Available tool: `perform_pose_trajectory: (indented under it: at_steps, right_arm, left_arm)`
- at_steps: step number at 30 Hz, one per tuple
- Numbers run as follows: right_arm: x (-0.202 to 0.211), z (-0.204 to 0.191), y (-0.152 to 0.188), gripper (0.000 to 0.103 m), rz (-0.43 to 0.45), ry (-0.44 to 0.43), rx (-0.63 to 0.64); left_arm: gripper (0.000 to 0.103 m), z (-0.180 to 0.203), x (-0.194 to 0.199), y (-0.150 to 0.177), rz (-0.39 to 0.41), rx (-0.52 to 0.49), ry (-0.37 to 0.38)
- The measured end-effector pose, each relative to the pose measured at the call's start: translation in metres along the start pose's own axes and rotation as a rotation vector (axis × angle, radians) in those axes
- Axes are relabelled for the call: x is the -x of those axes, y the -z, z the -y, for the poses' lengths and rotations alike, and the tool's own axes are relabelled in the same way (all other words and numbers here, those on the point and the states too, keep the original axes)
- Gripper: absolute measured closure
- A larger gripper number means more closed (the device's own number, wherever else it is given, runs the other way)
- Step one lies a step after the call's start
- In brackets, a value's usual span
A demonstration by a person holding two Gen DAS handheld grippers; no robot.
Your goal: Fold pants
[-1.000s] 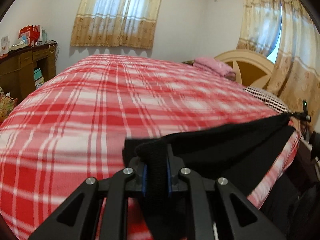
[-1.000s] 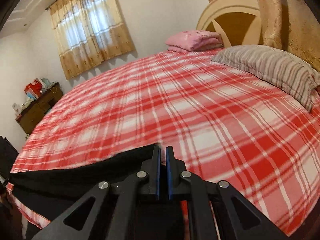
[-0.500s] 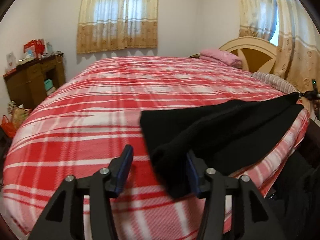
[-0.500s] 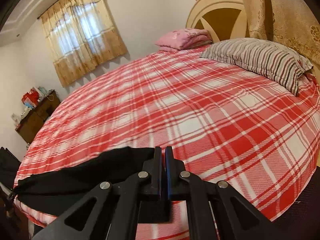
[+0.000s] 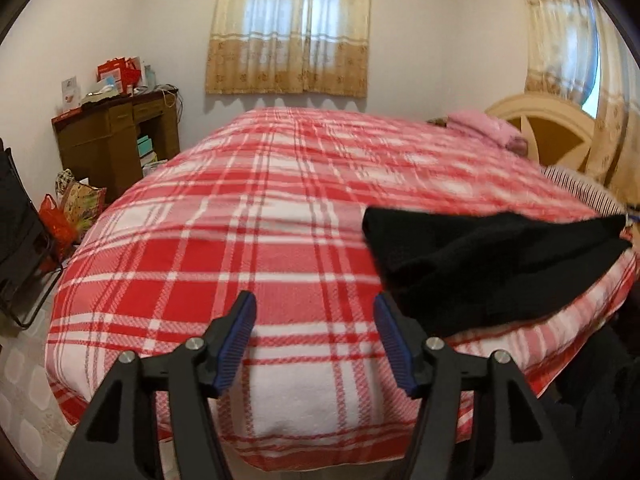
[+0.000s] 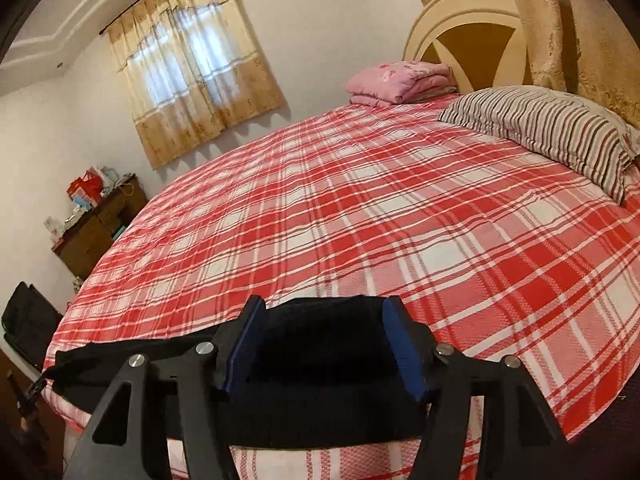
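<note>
Black pants (image 5: 492,264) lie along the near edge of the bed with the red plaid blanket (image 5: 256,216). In the left wrist view they lie to the right of my left gripper (image 5: 314,328), which is open and empty over the blanket, its right finger just beside the cloth. In the right wrist view the pants (image 6: 320,344) stretch to the left along the bed edge, and my right gripper (image 6: 322,344) is open, its jaws spread on either side of the pants' end.
A striped pillow (image 6: 552,132) and a folded pink blanket (image 6: 400,80) lie by the headboard (image 6: 472,40). A wooden desk (image 5: 116,140) with clutter stands at the far left. Bags (image 5: 68,212) and a black rack (image 5: 20,240) stand on the floor at the left.
Both grippers were shut on the pants and have opened and let go. The left gripper has drawn back to the left of the pants. The pants now lie on the bed.
</note>
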State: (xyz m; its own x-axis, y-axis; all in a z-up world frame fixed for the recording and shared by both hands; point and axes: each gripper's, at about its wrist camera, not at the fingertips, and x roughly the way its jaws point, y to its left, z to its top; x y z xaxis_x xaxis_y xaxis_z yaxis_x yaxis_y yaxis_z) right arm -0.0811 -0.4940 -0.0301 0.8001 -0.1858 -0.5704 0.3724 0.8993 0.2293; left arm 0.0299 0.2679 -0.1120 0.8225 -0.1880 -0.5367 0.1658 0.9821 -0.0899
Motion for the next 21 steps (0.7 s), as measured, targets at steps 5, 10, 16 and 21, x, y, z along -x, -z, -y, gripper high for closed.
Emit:
perform_pose_trajectory:
  at_steps: [5,10,16,21]
  right_arm:
    - [0.006,0.029,-0.009,0.041,0.005,0.044,-0.134]
    - [-0.003,0.043,-0.019,0.041,-0.021,0.053,-0.185]
    - [-0.012,0.004,-0.022,0.041,-0.027,-0.027,-0.099]
    - [-0.022,-0.058,-0.019,0.041,-0.083,-0.084,0.124]
  left_arm:
    - [0.038,0.013,-0.001,-0.018,0.048,0.018,0.036]
    - [0.038,0.037,-0.021,-0.037,0.037,0.0,0.066]
    - [0.038,0.064,-0.036,-0.039,-0.003,-0.041,0.104]
    - [0.038,0.074,-0.044,-0.033,-0.058,-0.072,0.13]
